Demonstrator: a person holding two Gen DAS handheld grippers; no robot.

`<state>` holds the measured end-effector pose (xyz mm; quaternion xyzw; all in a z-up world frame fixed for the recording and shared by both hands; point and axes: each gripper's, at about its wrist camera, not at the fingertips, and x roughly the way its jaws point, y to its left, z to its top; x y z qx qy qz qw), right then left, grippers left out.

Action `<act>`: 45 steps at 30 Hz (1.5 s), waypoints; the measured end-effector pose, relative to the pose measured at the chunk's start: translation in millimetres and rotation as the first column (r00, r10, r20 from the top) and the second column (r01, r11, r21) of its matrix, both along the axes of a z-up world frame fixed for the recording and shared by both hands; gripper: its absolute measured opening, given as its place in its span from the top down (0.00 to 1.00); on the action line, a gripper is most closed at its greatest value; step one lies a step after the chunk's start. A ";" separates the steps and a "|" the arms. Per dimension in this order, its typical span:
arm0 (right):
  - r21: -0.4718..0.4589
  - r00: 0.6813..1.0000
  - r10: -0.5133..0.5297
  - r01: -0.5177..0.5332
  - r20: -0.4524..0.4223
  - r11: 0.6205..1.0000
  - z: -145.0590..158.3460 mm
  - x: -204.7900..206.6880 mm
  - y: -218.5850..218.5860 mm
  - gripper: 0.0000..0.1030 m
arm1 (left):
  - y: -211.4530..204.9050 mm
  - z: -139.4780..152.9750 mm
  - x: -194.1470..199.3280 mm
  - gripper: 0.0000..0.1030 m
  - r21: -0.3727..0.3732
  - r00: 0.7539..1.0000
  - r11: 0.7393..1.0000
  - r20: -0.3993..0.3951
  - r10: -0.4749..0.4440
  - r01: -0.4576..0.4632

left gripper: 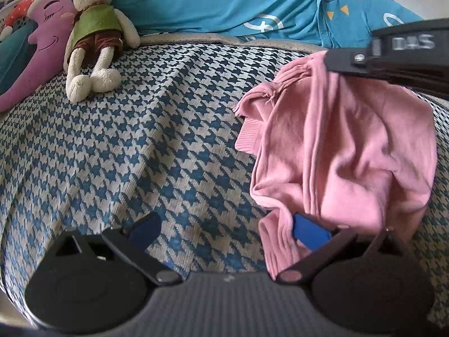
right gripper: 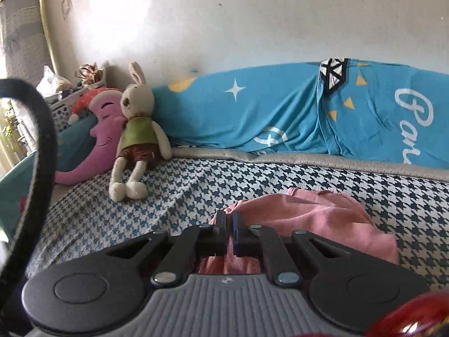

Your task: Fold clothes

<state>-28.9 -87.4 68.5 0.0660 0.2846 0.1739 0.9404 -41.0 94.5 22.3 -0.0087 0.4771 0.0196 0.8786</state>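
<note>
Pink sweater (left gripper: 345, 146) is held up lengthwise, hanging downward over the houndstooth blanket (left gripper: 140, 146), pinched by the right gripper (right gripper: 229, 233); the left gripper (left gripper: 227, 227) is spread wide.

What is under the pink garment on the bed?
Around the pink garment, the houndstooth cover shows, so the garment seems to hang over it from the right tool. The cover directly beneath is hidden.

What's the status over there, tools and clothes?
Right tool shut on pink knit sweater. Left tool open, sweater against one finger. Cream plush rabbit off to the side.
</note>
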 end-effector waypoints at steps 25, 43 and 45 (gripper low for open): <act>-0.095 0.999 0.041 -0.044 -0.028 0.995 -12.5 -24.1 5.9 0.68 | -8.9 4.7 0.5 0.00 0.031 1.000 0.999 0.016 0.016 -0.017; -0.172 0.996 0.011 -0.025 -0.087 0.985 -50.0 20.9 28.7 0.64 | -1.5 11.3 -3.8 0.00 0.038 0.999 0.999 0.029 0.026 -0.027; -0.183 0.996 0.002 -0.018 -0.089 0.983 -52.4 21.8 29.9 0.65 | -1.0 11.1 -4.2 0.00 0.041 0.999 0.999 0.029 0.028 -0.029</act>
